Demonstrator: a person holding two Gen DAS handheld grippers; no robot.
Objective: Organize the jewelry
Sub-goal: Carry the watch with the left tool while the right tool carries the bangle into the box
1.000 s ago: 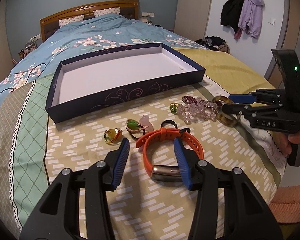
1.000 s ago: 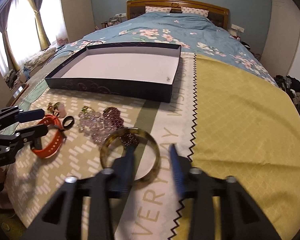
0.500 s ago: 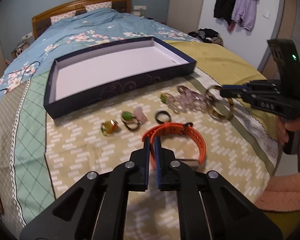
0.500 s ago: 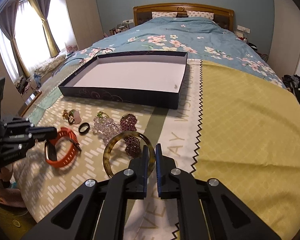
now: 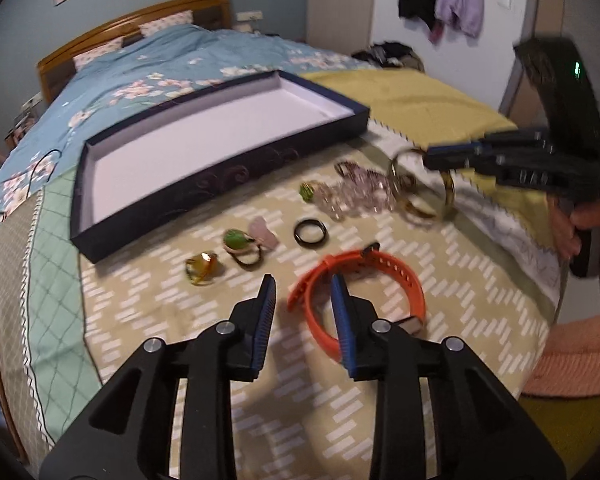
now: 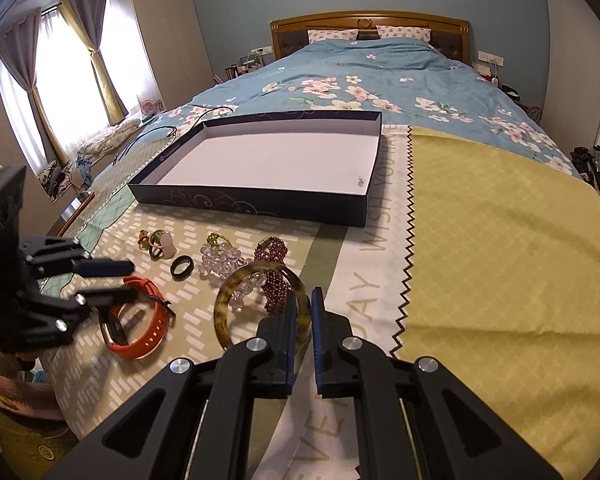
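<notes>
The right gripper (image 6: 303,312) clamps the tortoiseshell bangle's (image 6: 236,286) rim, beside the beaded bracelets (image 6: 274,256); the left gripper (image 5: 304,300) gapes, one finger inside the orange watch band (image 5: 404,280). The navy box (image 6: 260,204) lies beyond.

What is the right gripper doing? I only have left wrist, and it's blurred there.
Observer: The right gripper is shut on the tortoiseshell bangle, pinching the rim nearest its camera.
Operator: Is the bangle free of the beads?
Observer: Can't tell. The purple bead bracelet and clear beads show through its loop.
Operator: Is the box ready?
Observer: The box floor shows only a small printed mark near its right corner.
</notes>
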